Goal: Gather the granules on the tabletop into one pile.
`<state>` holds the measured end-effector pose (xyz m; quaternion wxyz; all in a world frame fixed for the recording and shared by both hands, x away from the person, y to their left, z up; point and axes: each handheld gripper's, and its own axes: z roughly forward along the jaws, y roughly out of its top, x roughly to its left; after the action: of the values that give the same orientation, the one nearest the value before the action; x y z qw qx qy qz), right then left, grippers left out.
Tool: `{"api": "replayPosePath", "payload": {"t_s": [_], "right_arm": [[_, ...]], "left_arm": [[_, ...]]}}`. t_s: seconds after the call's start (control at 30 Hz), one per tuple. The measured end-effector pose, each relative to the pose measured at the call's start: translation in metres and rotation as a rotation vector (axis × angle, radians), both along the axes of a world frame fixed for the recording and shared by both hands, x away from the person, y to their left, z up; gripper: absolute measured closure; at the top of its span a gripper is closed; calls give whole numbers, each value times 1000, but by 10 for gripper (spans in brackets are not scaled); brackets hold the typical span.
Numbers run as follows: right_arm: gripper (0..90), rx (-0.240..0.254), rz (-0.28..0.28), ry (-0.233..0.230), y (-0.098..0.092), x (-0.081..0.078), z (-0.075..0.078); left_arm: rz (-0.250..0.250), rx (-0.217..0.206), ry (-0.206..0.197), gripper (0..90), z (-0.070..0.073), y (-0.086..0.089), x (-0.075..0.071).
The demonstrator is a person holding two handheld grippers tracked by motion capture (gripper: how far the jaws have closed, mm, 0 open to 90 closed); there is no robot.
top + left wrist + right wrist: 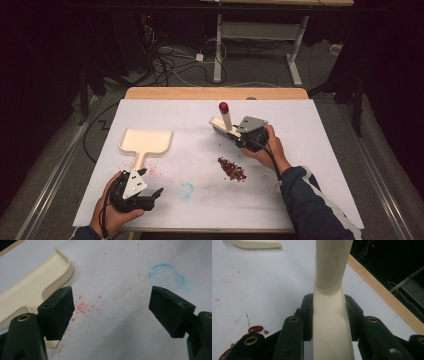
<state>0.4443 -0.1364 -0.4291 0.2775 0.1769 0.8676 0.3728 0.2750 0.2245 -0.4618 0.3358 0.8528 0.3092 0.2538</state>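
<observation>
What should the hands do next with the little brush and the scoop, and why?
Probably close the left tongs on the dustpan handle. They are open and empty beside it, while the right tongs already grip the brush. The pile of red beans lies loose on the table, so the pan likely needs bringing over before sweeping.

Dustpan [146,141] – smooth cream plastic; brush [329,290] alike; table [310,150] – matt white sheet, wood edge.

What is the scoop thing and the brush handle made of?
The dustpan looks like smooth cream plastic: rounded moulded rim, soft sheen. The brush handle, clamped in the right gripper, looks like the same matte cream plastic, though painted wood is possible.
</observation>
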Motion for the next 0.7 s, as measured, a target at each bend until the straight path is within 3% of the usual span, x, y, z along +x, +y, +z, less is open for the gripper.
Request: {"api": "replayPosePath", "payload": {"t_s": [0.2,0.37,0.53,0.7], "right_arm": [[671,-18,115,20,4,-11,-8],[669,-3,176,4,-10,-27,-14],[669,13,275,10,-27,-50,-15],[669,24,315,15,-44,-65,-12]], "left_arm": [[4,-4,-5,197,0,1,-3],[2,-8,-14,197,2,1,-4],[-7,3,-8,197,1,0,-3],[-11,1,-9,197,2,-2,-3]]}}
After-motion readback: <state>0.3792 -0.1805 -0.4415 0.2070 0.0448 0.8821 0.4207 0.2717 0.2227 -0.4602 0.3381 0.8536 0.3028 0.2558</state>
